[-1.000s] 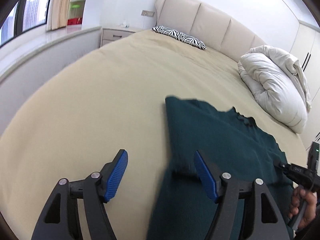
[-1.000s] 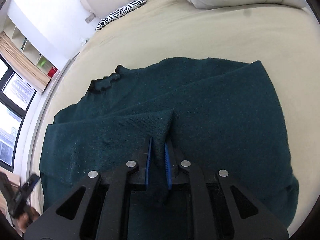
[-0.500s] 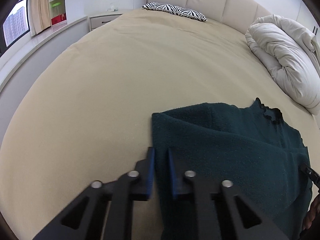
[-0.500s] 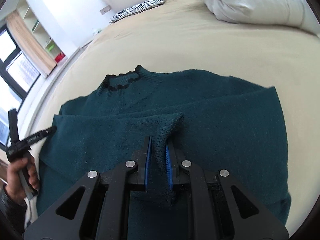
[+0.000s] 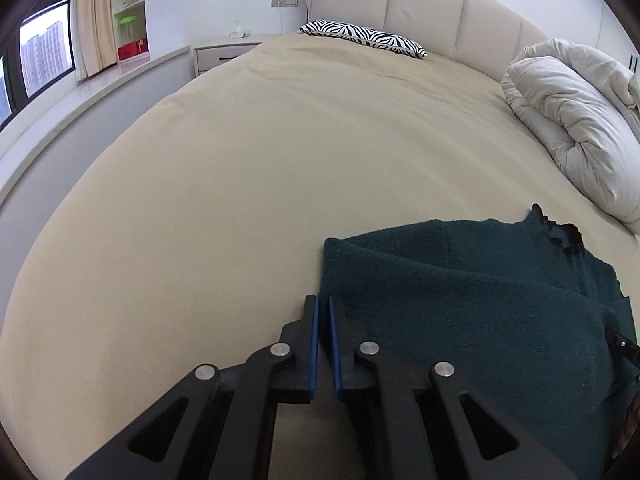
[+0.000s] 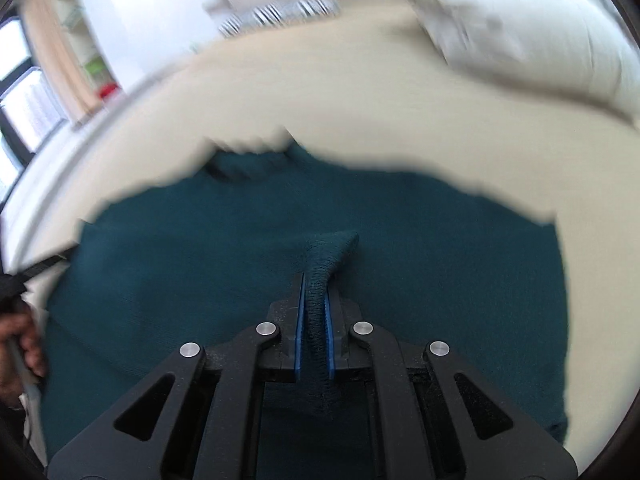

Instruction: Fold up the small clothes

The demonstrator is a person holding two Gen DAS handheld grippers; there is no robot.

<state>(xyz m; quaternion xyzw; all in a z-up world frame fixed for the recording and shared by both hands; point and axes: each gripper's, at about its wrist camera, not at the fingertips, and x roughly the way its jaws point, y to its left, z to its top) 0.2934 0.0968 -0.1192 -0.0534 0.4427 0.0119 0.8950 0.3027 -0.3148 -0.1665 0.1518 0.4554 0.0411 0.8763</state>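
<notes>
Dark green sweater (image 5: 480, 312) on beige bed (image 5: 240, 200), right gripper (image 6: 314, 300) pinching a raised sweater fold, left gripper (image 5: 323, 320) narrowed at the sweater's nine-o'clock edge, grasp unclear, white duvet (image 5: 572, 120) at two o'clock.

I find nothing to read from either of my wrist cameras: no words, brand marks, numbers or signs show anywhere. The only place a label might sit is the small pale wall plate (image 5: 284, 0) beside the headboard (image 5: 424, 12) in my left view, and its face is too small for me to make out any marking. The coloured containers on the shelf (image 5: 130, 20) near the window carry no lettering I can resolve. My right view is smeared with blur, so any print there is lost to me.
</notes>
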